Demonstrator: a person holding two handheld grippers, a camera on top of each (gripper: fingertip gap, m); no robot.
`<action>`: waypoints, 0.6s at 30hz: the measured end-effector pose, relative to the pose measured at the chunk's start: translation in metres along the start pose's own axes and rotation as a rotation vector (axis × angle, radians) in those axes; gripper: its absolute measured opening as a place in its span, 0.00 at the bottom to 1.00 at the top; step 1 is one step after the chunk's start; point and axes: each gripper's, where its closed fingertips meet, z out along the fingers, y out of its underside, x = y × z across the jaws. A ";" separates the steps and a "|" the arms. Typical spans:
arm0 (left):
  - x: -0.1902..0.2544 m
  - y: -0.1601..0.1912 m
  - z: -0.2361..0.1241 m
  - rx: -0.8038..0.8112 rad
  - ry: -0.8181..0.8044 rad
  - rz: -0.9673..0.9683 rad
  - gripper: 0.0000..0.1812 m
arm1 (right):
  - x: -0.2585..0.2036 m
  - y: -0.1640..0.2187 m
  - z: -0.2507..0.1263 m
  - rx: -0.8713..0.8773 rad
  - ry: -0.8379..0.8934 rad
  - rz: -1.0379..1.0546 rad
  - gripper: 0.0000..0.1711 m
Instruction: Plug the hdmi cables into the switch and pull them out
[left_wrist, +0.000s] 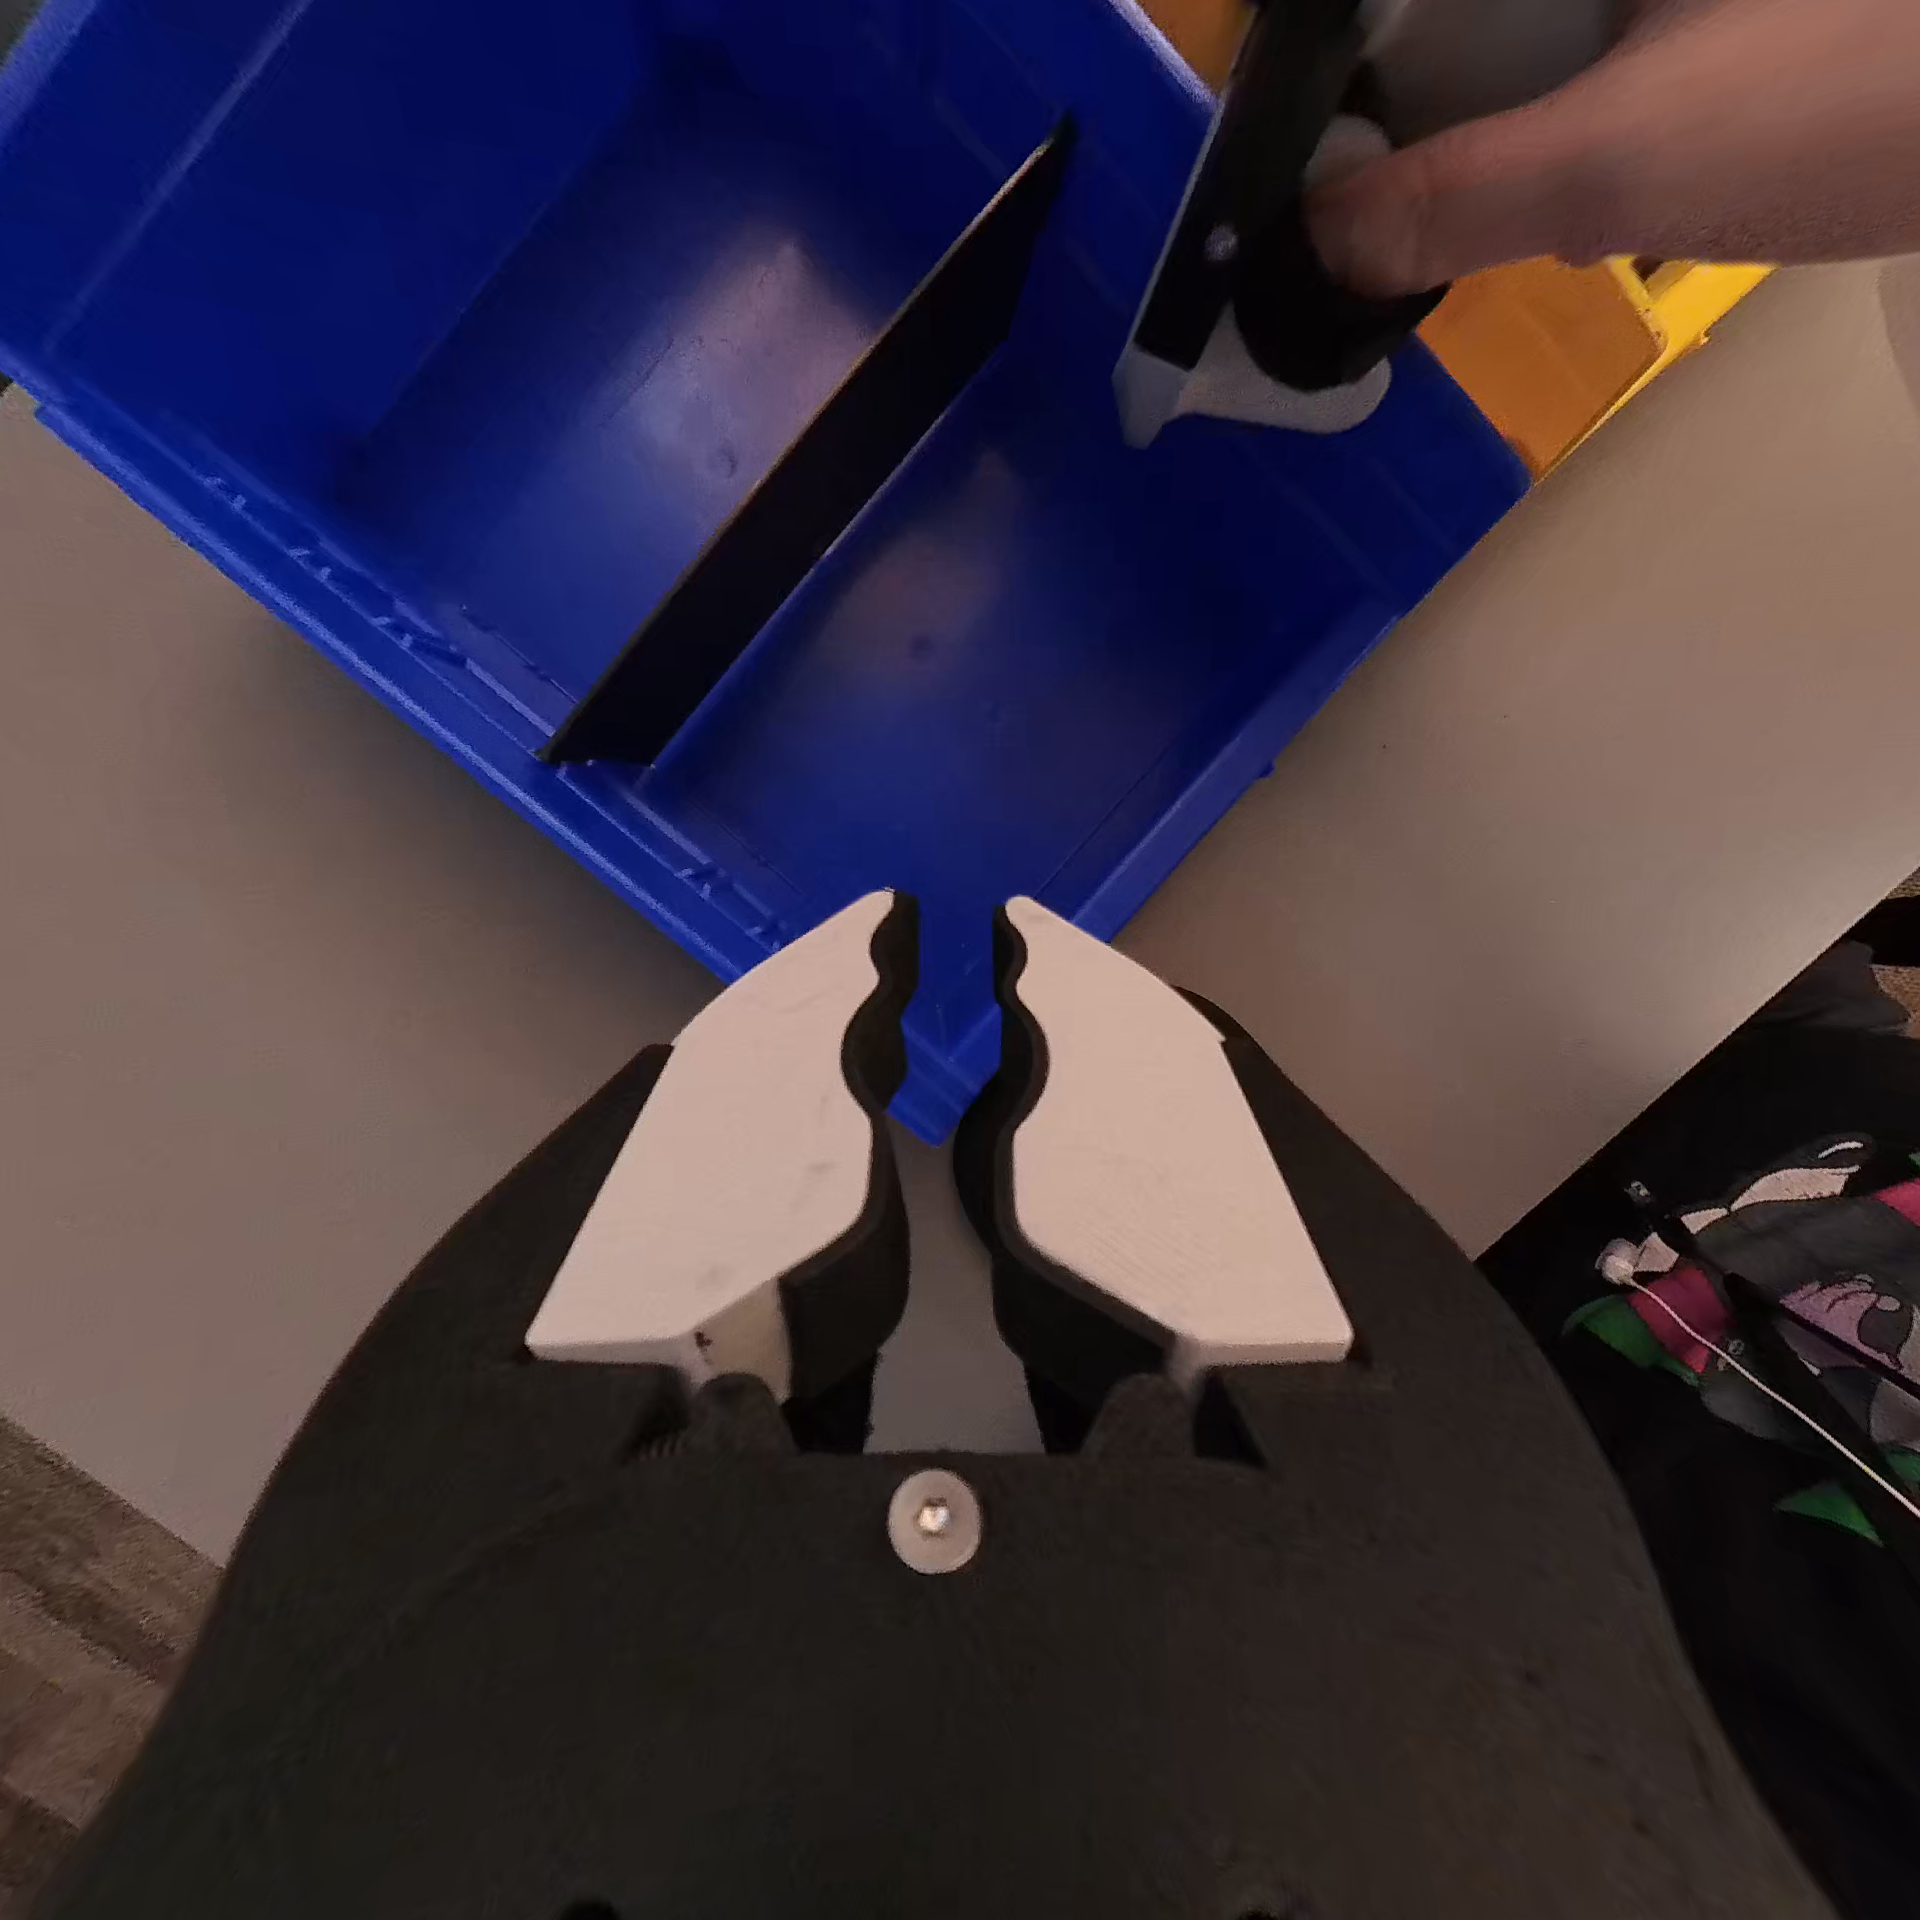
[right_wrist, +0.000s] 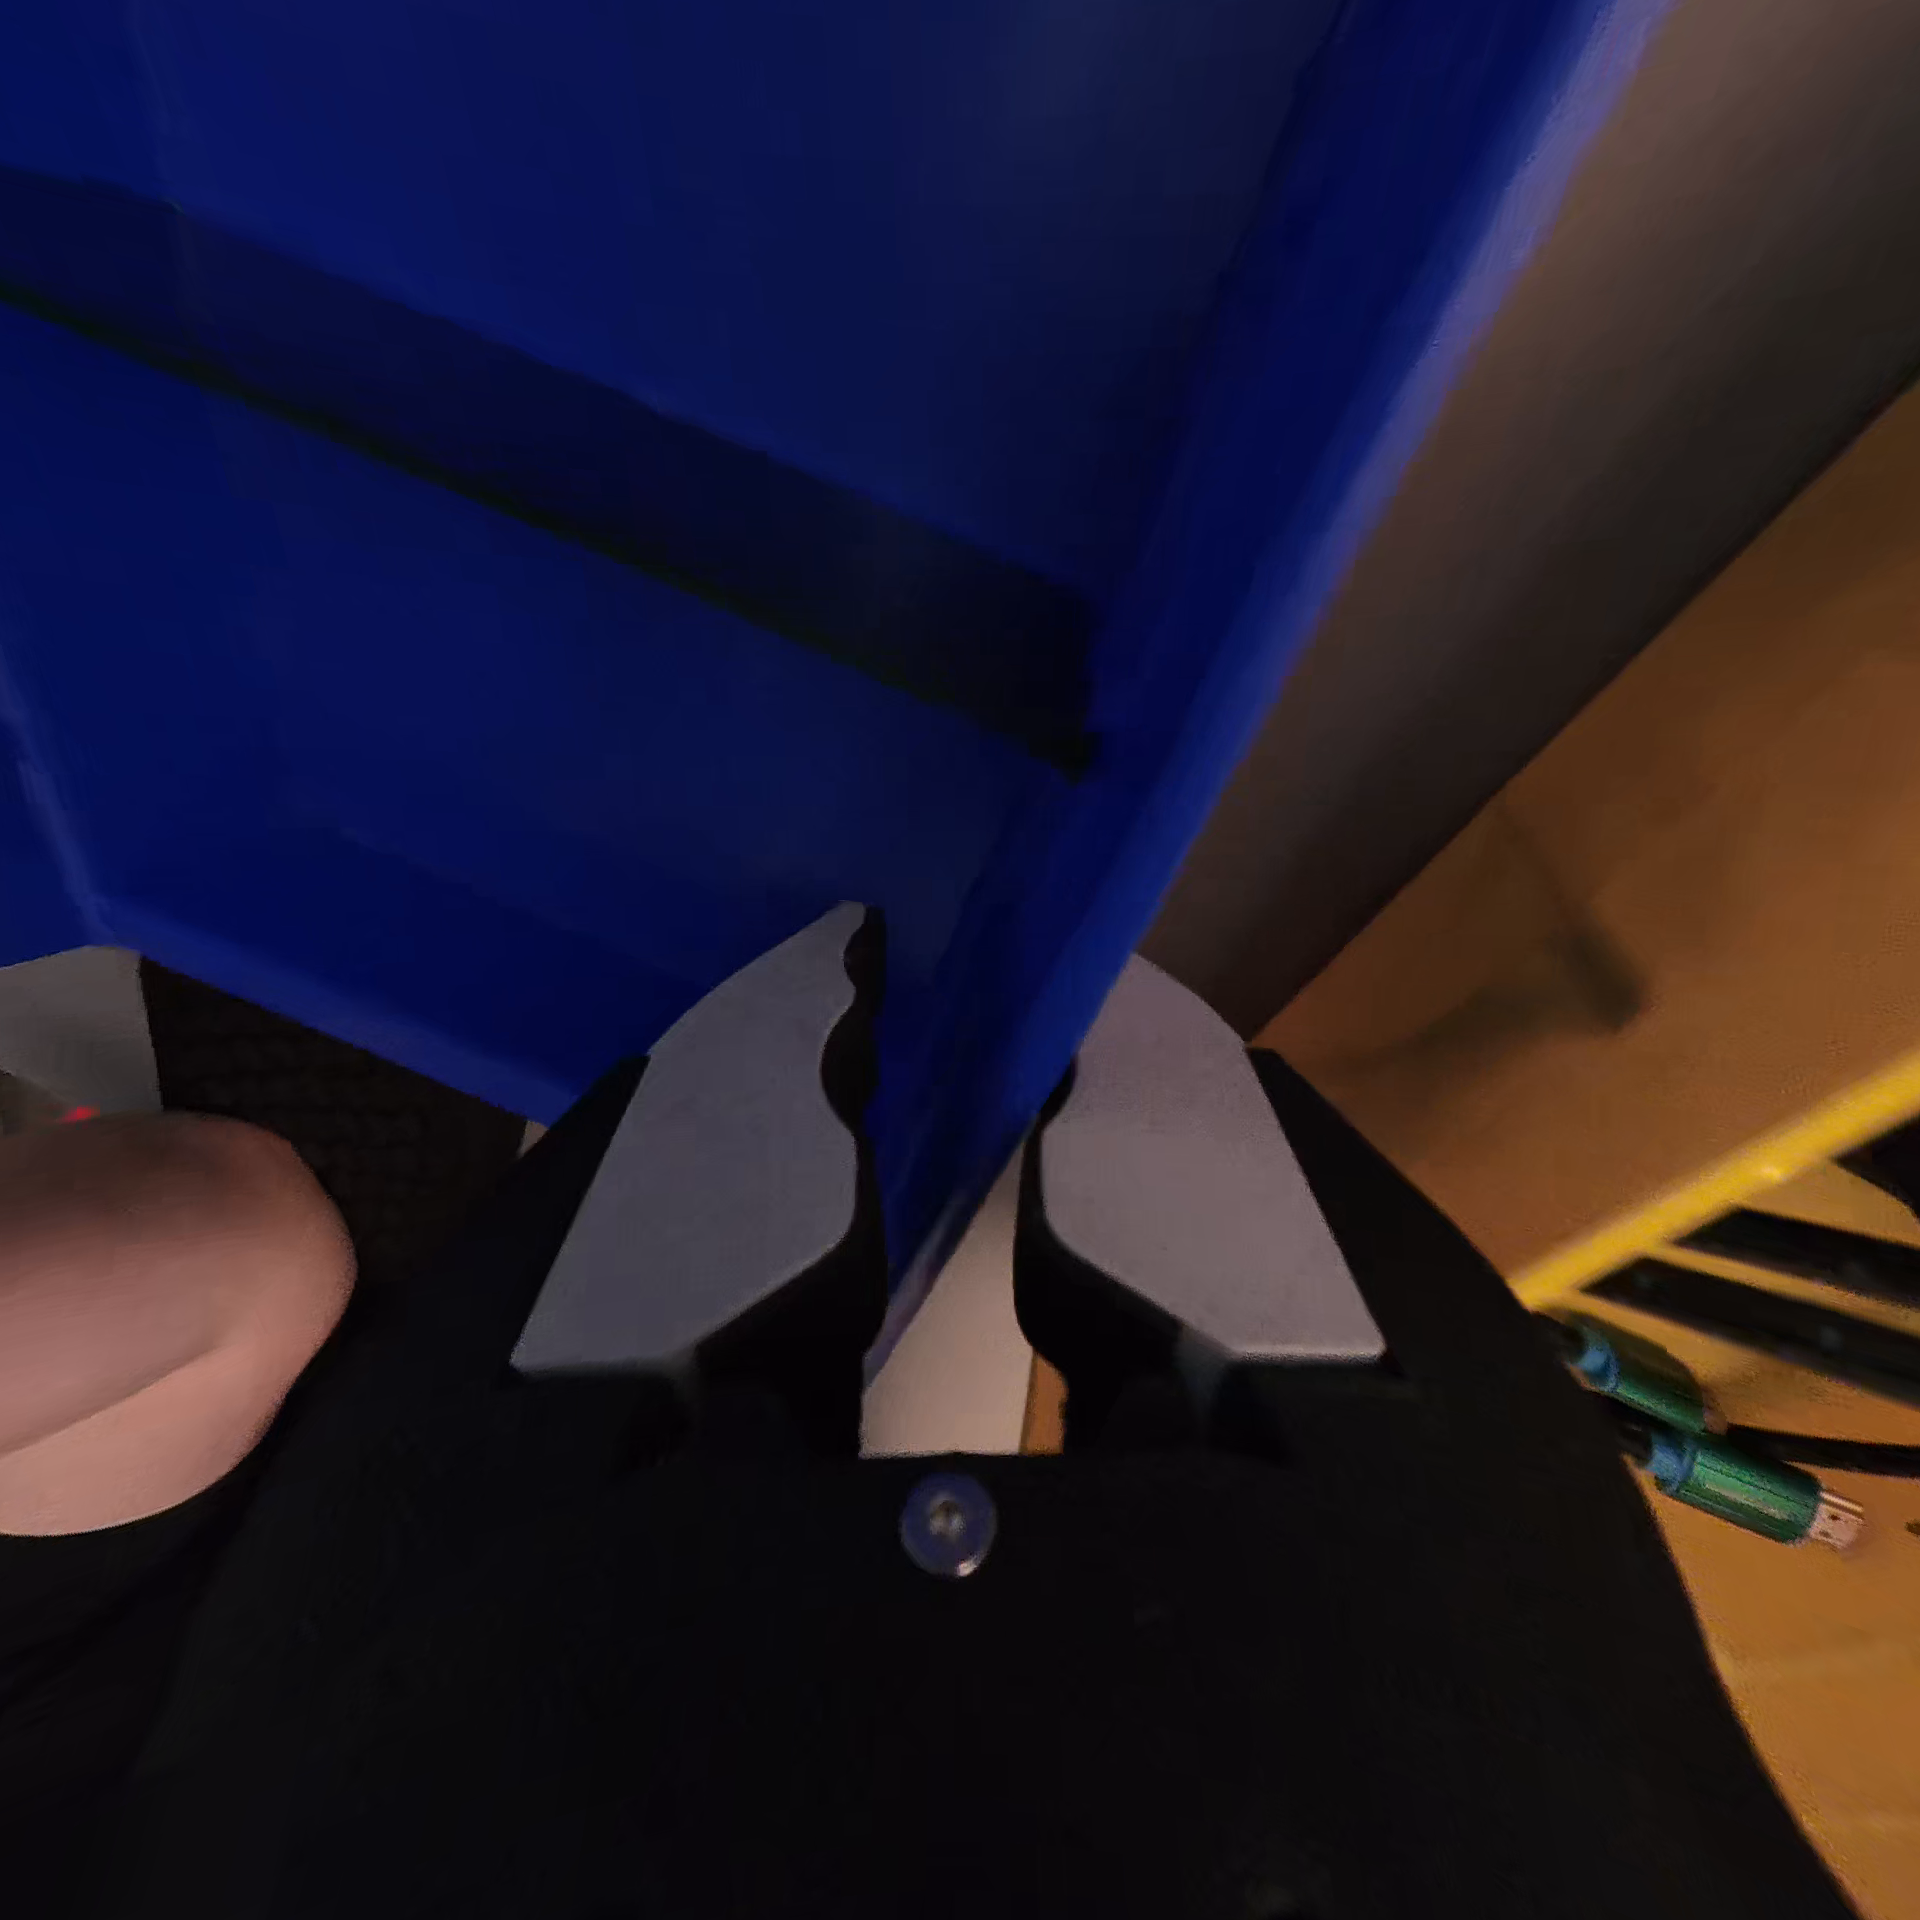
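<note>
Bin count: one blue bin (left_wrist: 1039, 644) on table (left_wrist: 208, 831), one black divider (left_wrist: 831, 468), two compartments. Right gripper (right_wrist: 977, 997) clamps the bin wall. Left gripper (left_wrist: 956, 914) slightly parted, nothing between its fingers, over the bin corner. Two green HDMI plugs (right_wrist: 1725, 1475) in yellow bin (right_wrist: 1558, 935) beside it.

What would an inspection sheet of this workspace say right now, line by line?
Surface: pale table, bare where visible.
Job's things: green-ended hdmi cables lying in the yellow bin; switch not seen.
Clutter: blue bin with black divider, both compartments empty.
Grippers: left hand-held gripper slightly open, holding nothing; right hand-held gripper astride the blue bin's wall.
Cables: dark leads run from the green plugs.
Surroundings: carpet at lower left.
</note>
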 end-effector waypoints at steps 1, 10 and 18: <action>0.001 0.000 0.000 -0.002 0.002 0.004 0.07 | 0.004 0.000 0.004 -0.011 0.028 0.007 0.10; -0.002 -0.005 -0.014 0.070 -0.036 0.015 0.06 | -0.006 -0.014 0.000 -0.020 -0.049 0.015 0.05; -0.018 -0.055 -0.124 0.677 -0.285 -0.065 0.15 | -0.029 -0.011 -0.061 -0.036 -0.091 -0.070 0.05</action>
